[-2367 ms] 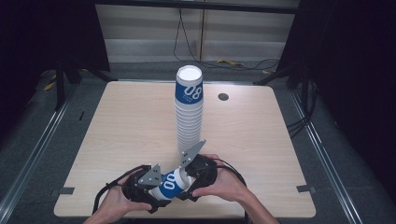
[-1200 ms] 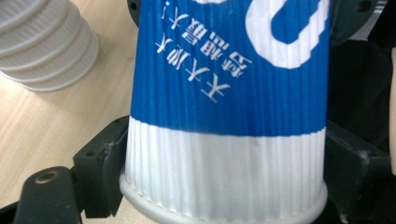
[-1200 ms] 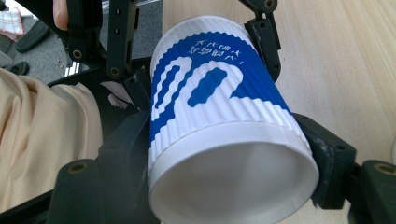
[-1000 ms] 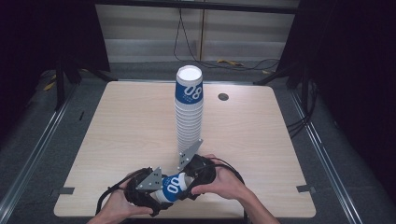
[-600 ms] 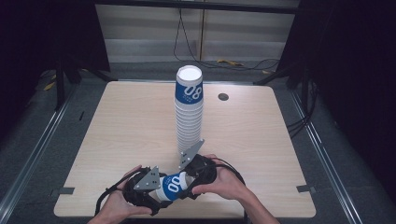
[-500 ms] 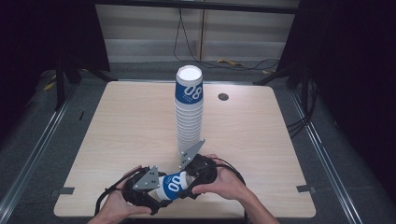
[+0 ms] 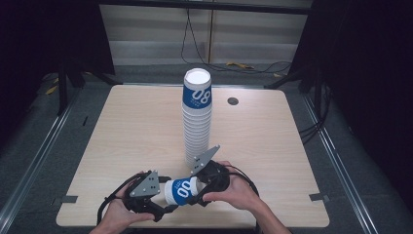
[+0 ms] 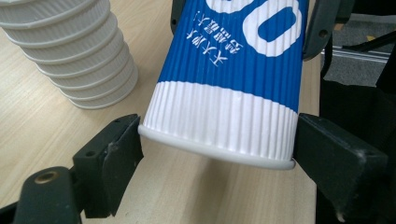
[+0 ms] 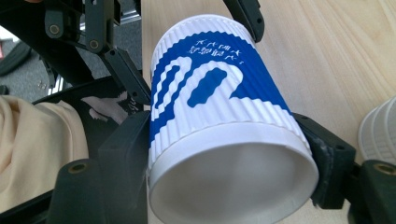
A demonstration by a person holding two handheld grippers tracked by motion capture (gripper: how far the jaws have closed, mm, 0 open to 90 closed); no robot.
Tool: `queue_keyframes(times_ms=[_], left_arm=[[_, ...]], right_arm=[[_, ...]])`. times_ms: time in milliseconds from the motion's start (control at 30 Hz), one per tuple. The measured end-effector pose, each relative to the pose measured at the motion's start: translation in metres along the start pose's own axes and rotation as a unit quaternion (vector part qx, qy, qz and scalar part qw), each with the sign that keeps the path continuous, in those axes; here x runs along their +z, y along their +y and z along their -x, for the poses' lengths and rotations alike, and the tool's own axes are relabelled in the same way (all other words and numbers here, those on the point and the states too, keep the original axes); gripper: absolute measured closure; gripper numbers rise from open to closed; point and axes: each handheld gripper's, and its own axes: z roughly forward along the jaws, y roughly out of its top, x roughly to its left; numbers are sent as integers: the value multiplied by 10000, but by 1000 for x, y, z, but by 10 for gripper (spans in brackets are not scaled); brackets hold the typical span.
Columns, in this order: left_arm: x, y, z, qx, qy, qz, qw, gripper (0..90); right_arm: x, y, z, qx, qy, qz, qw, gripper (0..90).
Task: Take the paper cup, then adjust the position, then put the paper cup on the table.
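Blue-and-white paper cup (image 7: 181, 190) remains at the worktop's (image 7: 122, 131) near edge, both grippers' fingers (image 8: 114, 154) clamped on opposite ends; separation from any nested cup unconfirmed.

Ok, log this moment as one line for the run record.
left gripper: shut on paper cup | right gripper: shut on paper cup | cup: sideways, above table | cup stack: upright behind
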Motion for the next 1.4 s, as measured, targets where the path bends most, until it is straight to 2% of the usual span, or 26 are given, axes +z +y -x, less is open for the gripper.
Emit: queue_keyframes(times_ms=[67,267,367,500,600,767,867,933,967,1033,1067,1200,1300,1367,1400], left_arm=[[-1,0,0,2,11,25,10000,157],[-4,2,0,21,59,145,9999,158],[-8,3,0,-39,61,336,9994,159],[-11,4,0,-156,20,606,9980,158],[-14,3,-1,-294,33,862,9958,157],[-20,4,-4,-463,68,1137,9924,157],[-21,3,-4,-556,64,1220,9909,157],[-22,2,-5,-574,69,1250,9905,157],[-23,2,-5,-623,67,1321,9893,157],[-24,2,-6,-691,50,1401,9877,157],[-24,1,-7,-746,24,1466,9864,157],[-25,1,-8,-851,9,1582,9837,156],[-26,0,-8,-843,-9,1606,9834,156],[-27,0,-8,-843,-28,1639,9829,156],[-27,0,-8,-834,-12,1634,9830,156]], right_arm=[[-1,-2,-1,80,-66,-32,9999,270],[-4,-10,2,220,-158,134,9995,269],[-7,-15,4,330,-234,208,9990,269],[-10,-23,4,429,-311,445,9976,269],[-13,-29,5,581,-351,648,9956,269],[-16,-39,5,734,-364,1042,9912,269],[-18,-44,4,783,-398,1291,9877,269],[-19,-47,3,858,-380,1501,9842,269],[-20,-48,3,850,-386,1573,9831,269],[-19,-49,2,846,-391,1671,9815,269],[-19,-50,1,845,-380,1696,9811,269],[-13,-53,-1,789,-332,1793,9801,269],[-11,-54,-4,781,-348,1875,9785,268],[-11,-55,-5,798,-347,2005,9758,268],[-11,-55,-5,793,-372,2015,9756,268]])
